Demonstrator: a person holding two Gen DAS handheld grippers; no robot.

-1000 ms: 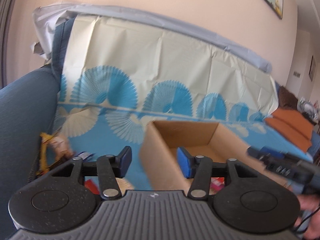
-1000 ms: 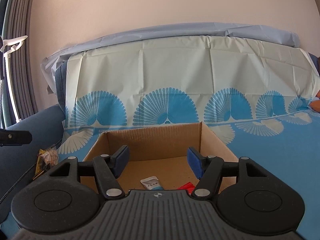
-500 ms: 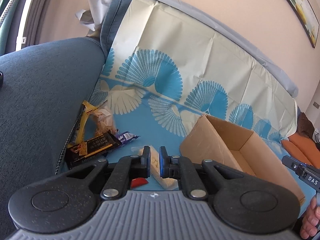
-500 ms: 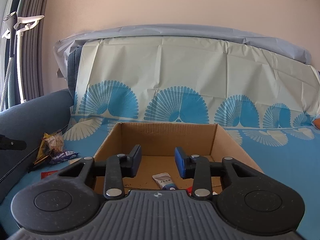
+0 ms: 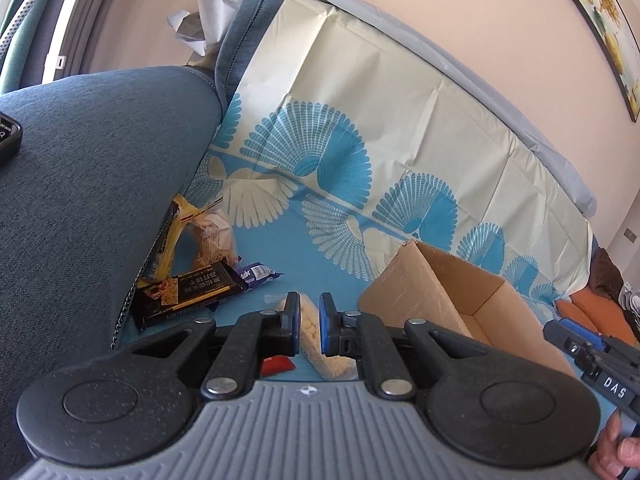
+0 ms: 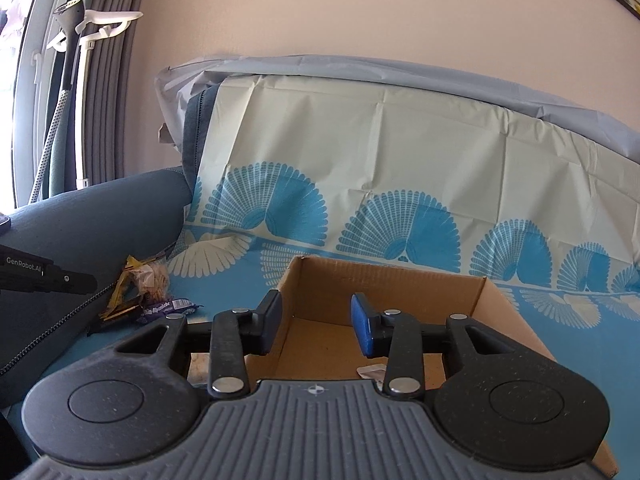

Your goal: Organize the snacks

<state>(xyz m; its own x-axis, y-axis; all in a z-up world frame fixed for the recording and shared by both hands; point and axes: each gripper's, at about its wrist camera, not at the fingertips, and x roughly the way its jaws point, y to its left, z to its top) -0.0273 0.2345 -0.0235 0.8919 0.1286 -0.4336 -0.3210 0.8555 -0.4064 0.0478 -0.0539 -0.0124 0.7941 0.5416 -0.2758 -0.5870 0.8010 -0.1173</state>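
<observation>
My left gripper (image 5: 309, 316) is shut on a pale, clear-wrapped snack bar (image 5: 324, 356) that lies on the blue sofa cover. Left of it lie a black snack bar (image 5: 188, 292), a purple wrapper (image 5: 256, 272) and a yellow bag (image 5: 176, 232); a red packet (image 5: 276, 364) shows under the fingers. The open cardboard box (image 5: 420, 292) stands to the right. My right gripper (image 6: 316, 320) hovers over the near side of the box (image 6: 384, 292), jaws opening, nothing between them. A small white packet (image 6: 370, 371) lies inside.
The blue sofa armrest (image 5: 80, 200) rises on the left, with a dark device (image 5: 8, 140) on it. The patterned cover (image 6: 400, 184) drapes the backrest. A person's hand (image 5: 616, 456) holds the right gripper's body (image 5: 588, 352) at the right edge.
My left gripper swung left from the box down to the snack pile and closed around the pale snack bar. The right gripper's jaws narrowed and it shifted left over the box.
</observation>
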